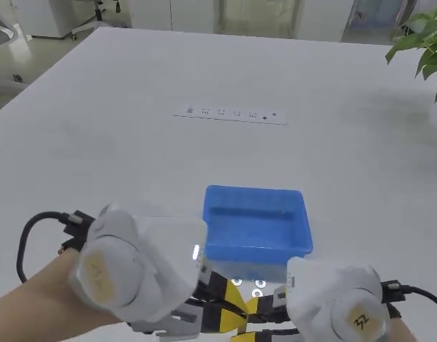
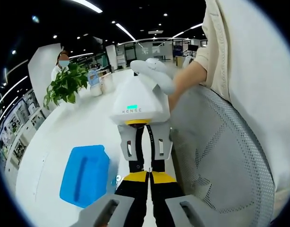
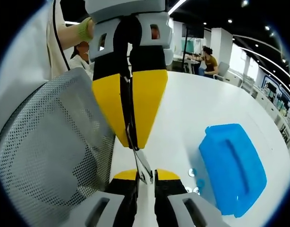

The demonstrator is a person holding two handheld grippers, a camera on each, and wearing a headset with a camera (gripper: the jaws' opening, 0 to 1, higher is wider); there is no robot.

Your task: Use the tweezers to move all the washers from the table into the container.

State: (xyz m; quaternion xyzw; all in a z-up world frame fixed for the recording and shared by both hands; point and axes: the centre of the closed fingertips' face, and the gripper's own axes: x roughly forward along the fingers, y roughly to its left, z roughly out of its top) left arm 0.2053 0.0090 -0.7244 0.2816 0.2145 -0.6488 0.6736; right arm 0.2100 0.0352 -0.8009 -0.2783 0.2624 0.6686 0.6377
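Note:
The blue container (image 1: 255,224) sits on the white table just beyond both grippers. A few small washers (image 1: 259,283) lie between its near wall and the jaws, and also show in the right gripper view as washers (image 3: 192,172) beside the container (image 3: 232,165). The grippers face each other tip to tip. My left gripper (image 3: 130,127) is shut on the thin metal tweezers (image 3: 142,165). The tweezers' end reaches into my right gripper (image 3: 146,182), whose jaws stand close on it with a narrow gap. From above, the left gripper (image 1: 222,299) and right gripper (image 1: 265,313) meet at yellow tips.
A socket strip (image 1: 229,114) is set into the table further back. A potted plant (image 1: 425,43) stands at the far right edge. Behind the grippers is a grey mesh chair (image 3: 55,142), with the person's pale sleeve (image 2: 249,71) close by.

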